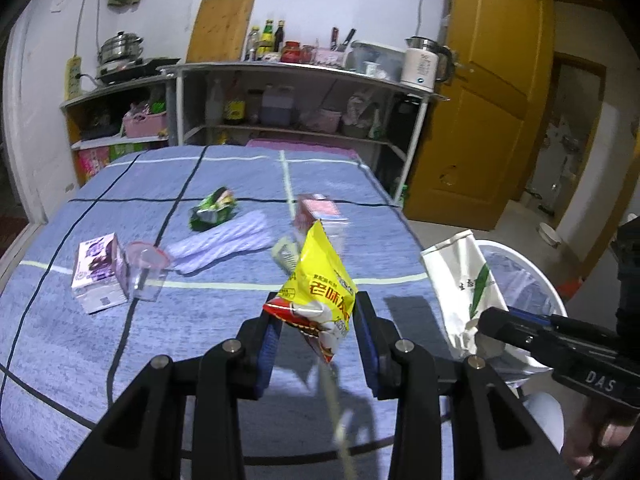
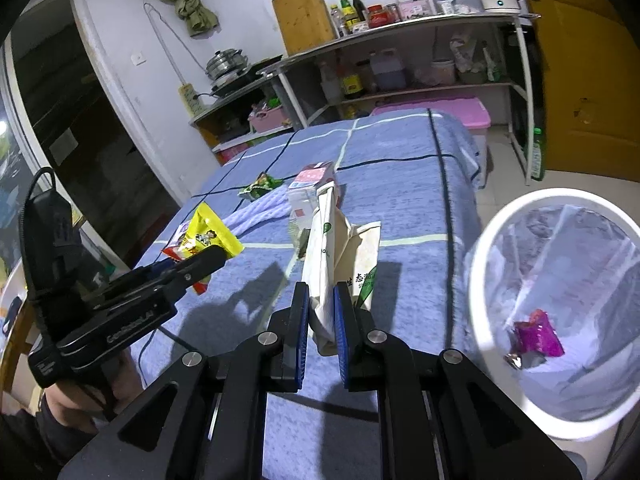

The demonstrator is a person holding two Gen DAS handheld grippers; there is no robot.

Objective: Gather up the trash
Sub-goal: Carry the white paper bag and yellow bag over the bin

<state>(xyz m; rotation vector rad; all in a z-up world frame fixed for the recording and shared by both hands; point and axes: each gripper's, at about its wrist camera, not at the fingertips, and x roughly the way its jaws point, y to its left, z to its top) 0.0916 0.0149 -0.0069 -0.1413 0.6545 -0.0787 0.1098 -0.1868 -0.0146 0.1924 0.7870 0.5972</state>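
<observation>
Trash scattered over a blue checked cloth on the surface [image 1: 224,332], taken left to right in the left wrist view: purple carton [image 1: 100,276] standing near the left edge, clear plastic cup [image 1: 148,270] touching its right side, green crumpled wrapper [image 1: 214,208] farther back, pale striped cloth [image 1: 224,242] lying flat just in front of that wrapper, red and white carton [image 1: 320,212] blurred behind the held packet. Yellow snack packet [image 1: 320,296] pinched at its lower red end between the blue pads of the left tool [image 1: 316,344], lifted clear of the cloth, yellow tip pointing up and away. Jaws partly apart, pressing on both sides of the packet. Thin pale strip dangling below it, too blurred to identify.

Farther right, white paper bag with green print [image 1: 464,280] standing upright off the surface's right edge, gripped low down by the right tool [image 2: 322,320]. Right wrist view: jaws nearly together, crumpled bottom of the bag squeezed between the pads, bag rising straight above the fingertips and hiding part of the red and white carton. Person's hand [image 2: 76,400] on the left tool's handle at lower left.

White round bin [image 2: 480,280] with a clear liner just beside the surface at right, below the level of both tools, a magenta wrapper [image 2: 538,338] lying inside. Shelves with bottles, a kettle and a pot along the far wall; yellow door at far right.
</observation>
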